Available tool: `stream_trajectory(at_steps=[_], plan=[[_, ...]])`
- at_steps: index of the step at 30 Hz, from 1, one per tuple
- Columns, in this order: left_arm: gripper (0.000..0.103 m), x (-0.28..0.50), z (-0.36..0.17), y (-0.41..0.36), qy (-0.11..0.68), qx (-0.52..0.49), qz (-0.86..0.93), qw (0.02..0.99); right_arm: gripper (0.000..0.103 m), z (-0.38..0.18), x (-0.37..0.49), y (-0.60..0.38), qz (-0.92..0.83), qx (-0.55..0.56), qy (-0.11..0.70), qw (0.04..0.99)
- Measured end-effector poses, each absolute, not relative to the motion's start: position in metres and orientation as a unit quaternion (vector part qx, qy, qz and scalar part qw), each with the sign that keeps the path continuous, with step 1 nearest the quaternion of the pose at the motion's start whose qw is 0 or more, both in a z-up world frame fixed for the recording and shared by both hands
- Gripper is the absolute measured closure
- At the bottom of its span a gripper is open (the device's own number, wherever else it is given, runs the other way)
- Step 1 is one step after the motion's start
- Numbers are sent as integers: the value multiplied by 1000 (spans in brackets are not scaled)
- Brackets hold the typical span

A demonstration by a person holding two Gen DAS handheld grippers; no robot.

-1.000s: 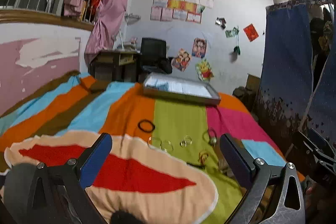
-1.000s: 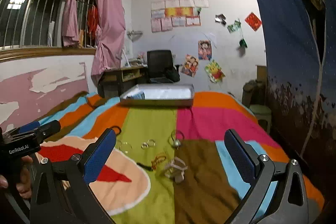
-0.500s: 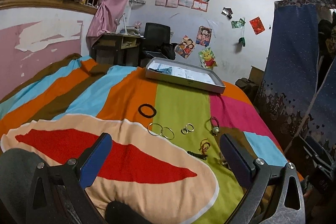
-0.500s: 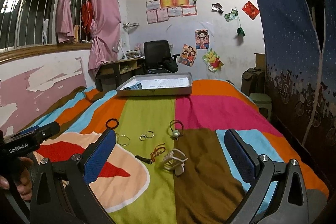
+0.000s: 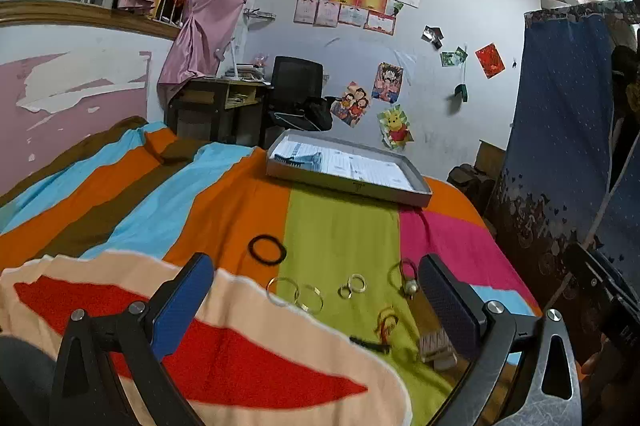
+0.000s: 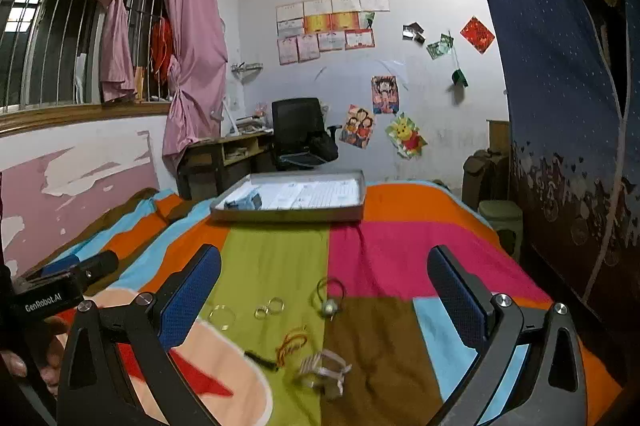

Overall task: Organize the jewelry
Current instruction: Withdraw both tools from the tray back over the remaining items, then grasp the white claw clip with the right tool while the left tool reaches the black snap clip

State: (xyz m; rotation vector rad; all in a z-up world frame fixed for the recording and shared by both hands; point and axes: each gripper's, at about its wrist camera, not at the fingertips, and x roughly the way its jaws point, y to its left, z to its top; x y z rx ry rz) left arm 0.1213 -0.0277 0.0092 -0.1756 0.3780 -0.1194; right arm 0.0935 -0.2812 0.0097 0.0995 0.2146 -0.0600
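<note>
Thin metal hoops (image 5: 296,293) and black band (image 5: 267,249) dot the striped blanket (image 5: 340,226).

Multicoloured striped bedspread (image 5: 340,226), black ring (image 5: 267,249), pink curtains (image 6: 192,26)

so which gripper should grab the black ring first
Left, probably. The black ring lies between the open left gripper's fingers, just ahead. In the right wrist view it is not visible; the right gripper faces the pearl ring.
</note>
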Motion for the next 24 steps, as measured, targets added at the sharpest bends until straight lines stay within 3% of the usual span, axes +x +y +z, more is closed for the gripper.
stream_trajectory(at_steps=[10,24], plan=[[0,179,-5,-44,209,-78,-64,973,1,3,155,-285,-22,47,123,991],[0,247,-70,-69,370,29,-168,913,1,-90,221,-316,76,79,365,925]])
